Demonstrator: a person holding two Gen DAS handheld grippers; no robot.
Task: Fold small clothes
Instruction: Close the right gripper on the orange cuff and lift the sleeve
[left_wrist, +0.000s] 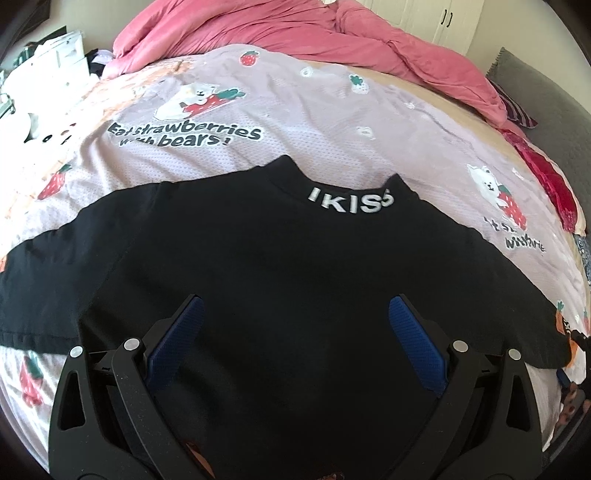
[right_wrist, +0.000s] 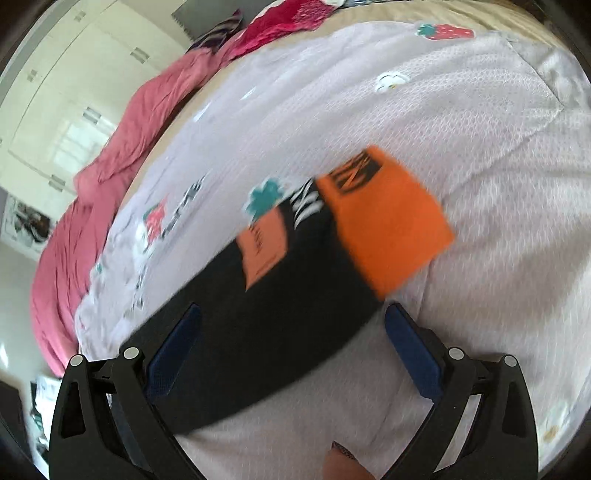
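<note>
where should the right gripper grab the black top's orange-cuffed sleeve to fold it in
Probably at the orange cuff, the sleeve's free end. The black long-sleeved top lies flat on the pale strawberry-print bedspread with this sleeve stretched straight ahead of the open right gripper. Come along the sleeve toward the cuff, pinch its edge, then carry it across the body. The view is blurred, so exact edges are uncertain.

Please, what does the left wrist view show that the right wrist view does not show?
Only the left wrist view shows the collar of the black shirt with its white letters, the shirt spread flat, and the bear print with words on the bed sheet.

Only the right wrist view shows the orange cuff at a sleeve end, blurred.

Both show the sheet, the pink blanket, and an open gripper: left gripper, right gripper.
</note>
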